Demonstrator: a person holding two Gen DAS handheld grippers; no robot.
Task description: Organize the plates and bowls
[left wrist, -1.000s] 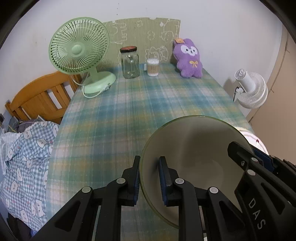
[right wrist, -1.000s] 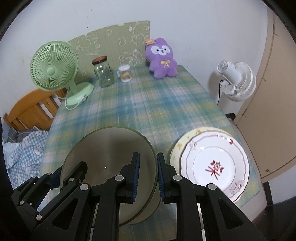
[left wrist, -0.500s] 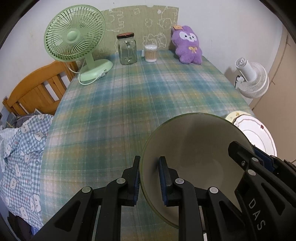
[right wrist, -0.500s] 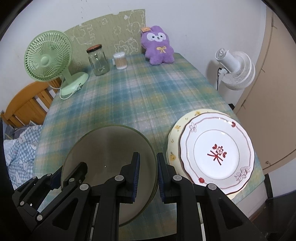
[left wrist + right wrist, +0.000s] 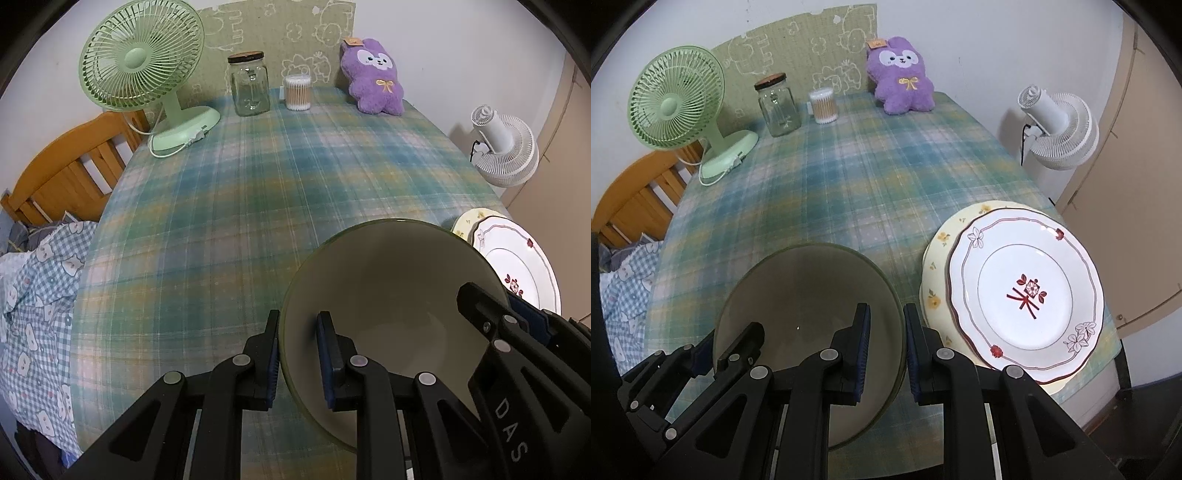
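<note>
A large olive-green bowl (image 5: 388, 295) is held above the plaid table by both grippers. My left gripper (image 5: 297, 354) is shut on the bowl's left rim. My right gripper (image 5: 886, 347) is shut on its right rim; the bowl (image 5: 809, 291) shows left of those fingers. The right gripper also shows at the lower right of the left wrist view (image 5: 517, 321). A white plate with red trim (image 5: 1023, 295) lies stacked on a pale yellow floral plate (image 5: 934, 266) at the table's near right corner; the stack also shows in the left wrist view (image 5: 517, 258).
At the table's far end stand a green desk fan (image 5: 140, 70), a glass jar (image 5: 249, 85), a cotton-swab tub (image 5: 298, 92) and a purple plush (image 5: 375, 77). A white floor fan (image 5: 1060, 129) stands right of the table. A wooden bed frame (image 5: 62, 166) is left.
Both grippers have carried the bowl back toward the table's near edge and higher. The far objects look smaller and the plate stack has come further into view.
</note>
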